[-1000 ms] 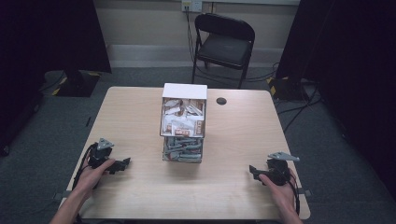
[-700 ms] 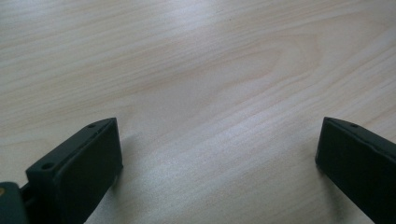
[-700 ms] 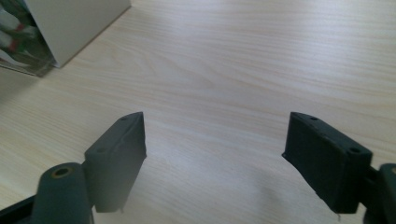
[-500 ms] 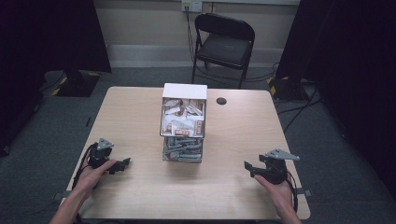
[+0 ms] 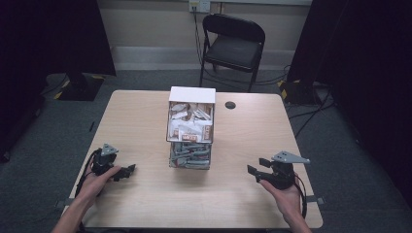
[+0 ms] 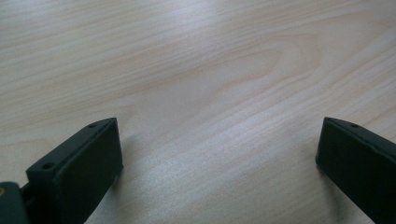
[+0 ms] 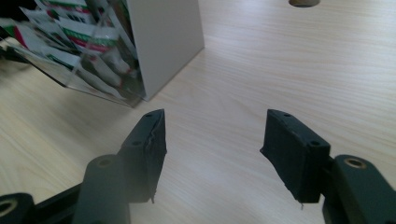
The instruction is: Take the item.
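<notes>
a pale wood-grain counter (image 5: 145,126) carries a clear box of packets (image 5: 190,128) at its centre, white-backed toward twelve o'clock; a small dark round hole (image 5: 230,105) sits at about one o'clock of the box, near the far edge

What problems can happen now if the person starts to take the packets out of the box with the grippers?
The packets are packed tight, so the open right gripper may pinch several at once or drag loose ones out. The box stands tall and narrow on the table; a sideways push could tip or slide it. The cable hole behind the box could swallow a dropped packet.
</notes>
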